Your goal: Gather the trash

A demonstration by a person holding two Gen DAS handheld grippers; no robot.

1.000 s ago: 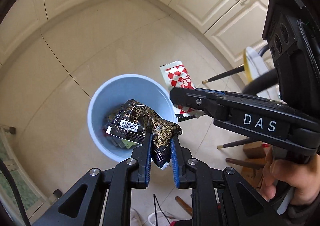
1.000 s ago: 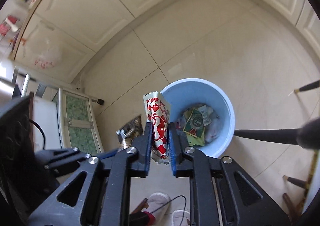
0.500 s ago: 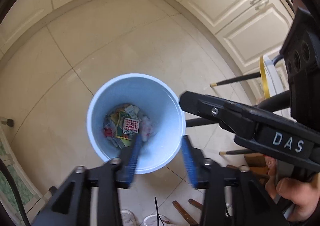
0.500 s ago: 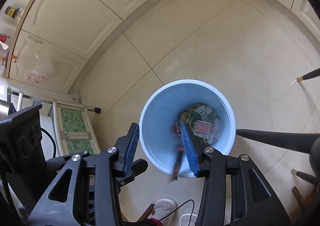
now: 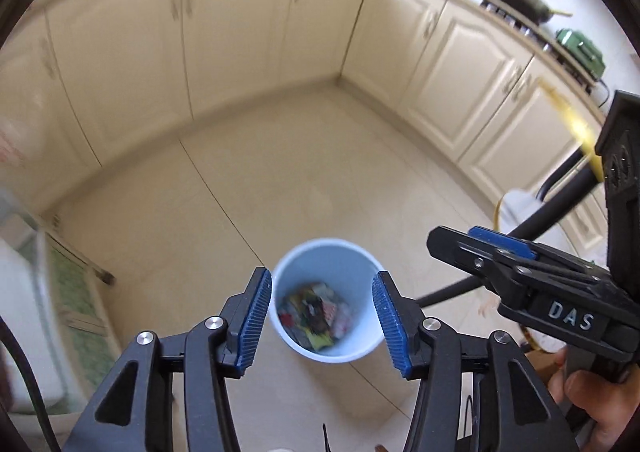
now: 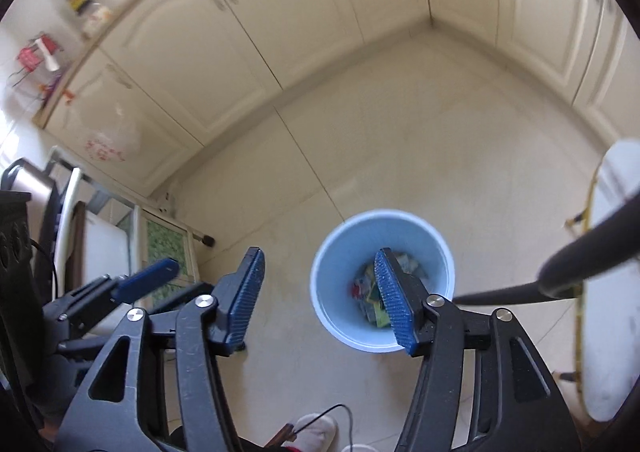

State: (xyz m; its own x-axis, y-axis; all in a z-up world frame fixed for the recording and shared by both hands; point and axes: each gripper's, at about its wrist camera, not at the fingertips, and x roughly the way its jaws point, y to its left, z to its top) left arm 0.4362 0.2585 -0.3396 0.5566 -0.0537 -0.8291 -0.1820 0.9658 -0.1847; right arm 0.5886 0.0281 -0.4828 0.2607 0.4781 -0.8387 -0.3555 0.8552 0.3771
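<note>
A light blue bin (image 5: 340, 264) stands on the tiled floor, with several crumpled wrappers (image 5: 314, 312) at its bottom. High above it my left gripper (image 5: 322, 276) points down; its jaws are opening and nothing is between them. My right gripper (image 6: 319, 252) hangs just left of the bin (image 6: 340, 264), its jaws opening too, with nothing between them. Its right finger hides part of the wrappers (image 6: 370, 298). Each view shows the other gripper at its side: the right gripper (image 5: 480, 248) and the left gripper (image 6: 160, 272).
Cream cabinets (image 5: 240, 32) line the walls around the corner. A chair with black legs (image 6: 580, 272) and a white seat (image 6: 612, 292) stands right of the bin. A low rack with a green patterned panel (image 6: 164, 248) stands to the left. A person's hand (image 5: 592, 404) holds the right gripper.
Both grippers let go of their wrappers, a dark one and a red-and-white one, which now lie in the bin. Both opened and rose, so the bin looks smaller.
</note>
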